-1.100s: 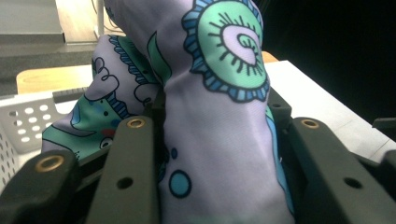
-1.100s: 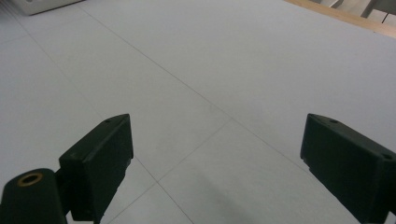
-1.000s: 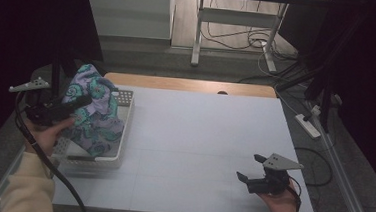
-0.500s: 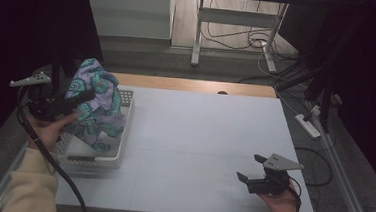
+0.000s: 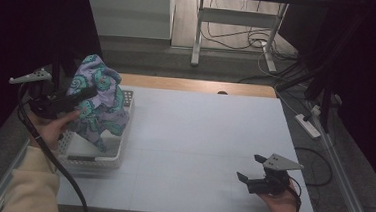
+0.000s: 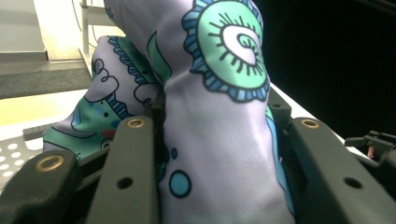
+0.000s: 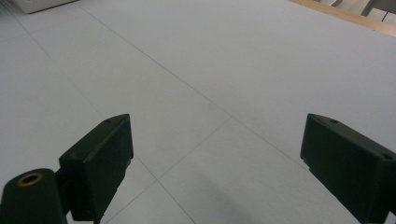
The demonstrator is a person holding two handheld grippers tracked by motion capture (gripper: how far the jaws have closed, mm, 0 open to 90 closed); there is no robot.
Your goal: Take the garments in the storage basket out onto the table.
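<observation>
Desk [image 5: 199, 137]: pale grey top, mostly bare.
Basket [image 5: 115, 153]: white, perforated, at the desk's left edge.
Cloth [image 5: 98, 100]: patterned lilac and green, bunched, lifted above the basket.
Left gripper [image 5: 84, 94]: jaws clamped on the cloth.
Right gripper [image 5: 250, 169]: jaws wide apart, holding nothing, low over the desk's near right corner.

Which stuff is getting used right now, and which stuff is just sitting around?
Being used:
- patterned cloth, clamped in the left hand-held gripper and lifted over the basket
- white basket
- right hand-held gripper, open, waiting low over the table

Just lying about:
- power strip on the floor
- cables by the far desk
</observation>
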